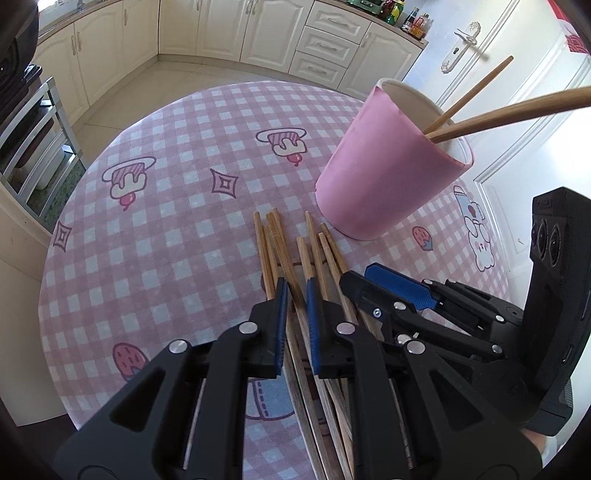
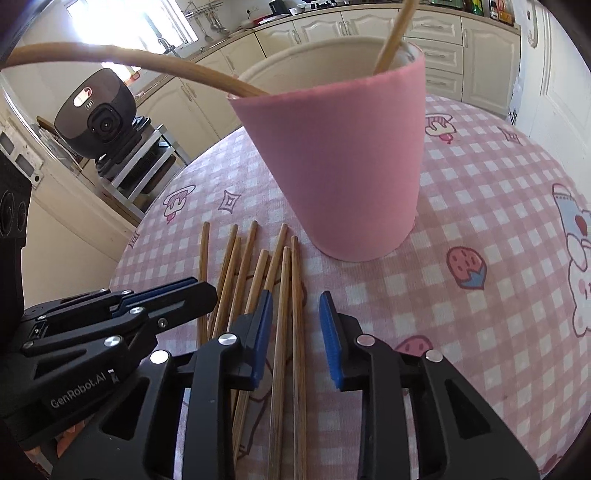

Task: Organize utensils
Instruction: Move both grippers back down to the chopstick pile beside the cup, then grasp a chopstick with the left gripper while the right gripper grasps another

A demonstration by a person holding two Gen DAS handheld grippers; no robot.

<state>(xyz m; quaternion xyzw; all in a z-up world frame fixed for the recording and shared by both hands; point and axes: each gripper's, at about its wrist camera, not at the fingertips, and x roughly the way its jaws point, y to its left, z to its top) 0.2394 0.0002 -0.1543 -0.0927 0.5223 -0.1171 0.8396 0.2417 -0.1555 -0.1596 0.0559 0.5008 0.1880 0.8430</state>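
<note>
Several wooden chopsticks (image 1: 291, 266) lie in a loose pile on the pink checked tablecloth (image 1: 166, 229), also in the right wrist view (image 2: 255, 269). A pink cup (image 1: 384, 166) stands just beyond them with two chopsticks (image 1: 491, 110) leaning in it; it fills the right wrist view (image 2: 340, 162). My left gripper (image 1: 295, 295) hovers over the pile with a narrow gap around one or two chopsticks. My right gripper (image 2: 295, 306) is open over the pile's right side, two chopsticks between its fingers. Each gripper shows in the other's view: right (image 1: 388, 291), left (image 2: 147, 299).
The round table's edge (image 1: 62, 332) drops off at left. Cream kitchen cabinets (image 1: 258, 33) line the back. A metal rack (image 1: 33, 140) stands at left, a white door (image 1: 517, 55) at right. A dark rice cooker (image 2: 98, 114) sits on a shelf.
</note>
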